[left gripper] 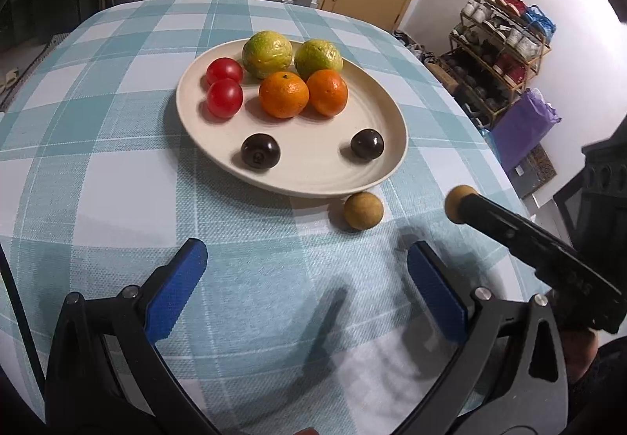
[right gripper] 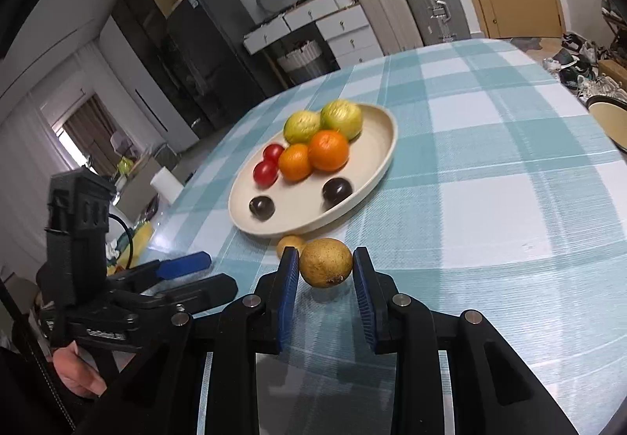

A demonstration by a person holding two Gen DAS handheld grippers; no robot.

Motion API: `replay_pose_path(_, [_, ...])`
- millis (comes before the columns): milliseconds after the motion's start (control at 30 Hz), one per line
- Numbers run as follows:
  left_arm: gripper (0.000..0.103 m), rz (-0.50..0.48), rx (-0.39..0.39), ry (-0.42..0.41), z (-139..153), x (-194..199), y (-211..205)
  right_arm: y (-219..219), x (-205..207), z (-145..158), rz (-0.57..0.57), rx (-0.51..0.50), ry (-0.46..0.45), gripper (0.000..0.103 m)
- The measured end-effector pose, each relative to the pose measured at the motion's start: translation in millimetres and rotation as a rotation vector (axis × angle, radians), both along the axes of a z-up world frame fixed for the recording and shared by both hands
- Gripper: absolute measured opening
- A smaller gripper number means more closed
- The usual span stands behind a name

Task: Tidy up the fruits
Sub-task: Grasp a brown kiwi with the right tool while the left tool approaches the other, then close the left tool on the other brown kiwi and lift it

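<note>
Gripping a brown fruit (right gripper: 325, 267) beside the plate's rim (right gripper: 386, 160), right gripper (right gripper: 324, 270).

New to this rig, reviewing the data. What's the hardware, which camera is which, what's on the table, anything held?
No robot arm: a person holds a two-finger gripper in each hand, each carrying a fisheye camera looking along its fingers. In the left wrist view the left gripper is open and empty above the checked tablecloth. In the right wrist view the right gripper is shut on a brown longan. The cream plate holds two tomatoes, two green citrus, two tangerines and two dark plums. A second longan lies beside the plate.
</note>
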State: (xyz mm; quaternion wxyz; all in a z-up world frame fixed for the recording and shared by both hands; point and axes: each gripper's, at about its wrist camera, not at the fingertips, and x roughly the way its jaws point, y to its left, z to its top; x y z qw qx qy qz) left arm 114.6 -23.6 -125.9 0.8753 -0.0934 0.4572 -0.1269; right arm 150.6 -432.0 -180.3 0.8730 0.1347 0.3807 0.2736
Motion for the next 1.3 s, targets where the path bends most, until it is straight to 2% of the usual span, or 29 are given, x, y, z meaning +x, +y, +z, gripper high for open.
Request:
replay_pose_path(167, [0.102, 0.014, 0.002, 0.041, -4.9, 10.9, -16.5, -15.1, -3.0, -1.5, -0.015, 0.026, -0.002, 0.029])
replay_pose_path(800, [0.101, 0.092, 0.113, 0.043, -9.5, 36.5, -52.1, -31.6, -7.7, 2.0, 0.033, 0.098, -0.035, 0.029])
replay_pose_path(900, [0.095, 0.127, 0.112, 0.039, -9.1, 38.3, -48.0, -32.8, -6.6, 0.6, 0.039, 0.111, -0.031, 0.029])
replay_pose_path(967, [0.087, 0.138, 0.104, 0.036, -8.2, 39.5, -44.0, -34.6, -6.1, -0.1, 0.039, 0.123, -0.028, 0.029])
replay_pose_path(1033, [0.084, 0.142, 0.101, 0.038, -8.0, 40.4, -42.2, -35.4, -5.9, -0.3, 0.045, 0.132, -0.027, 0.029])
replay_pose_path(1133, [0.073, 0.136, 0.109, 0.034, -7.2, 37.5, -44.5, -35.2, -6.4, -0.2, 0.052, 0.137, -0.028, 0.029])
replay_pose_path(1300, [0.068, 0.123, 0.122, 0.033, -6.1, 32.7, -47.8, -35.4, -5.9, -1.0, 0.056, 0.144, -0.028, 0.029])
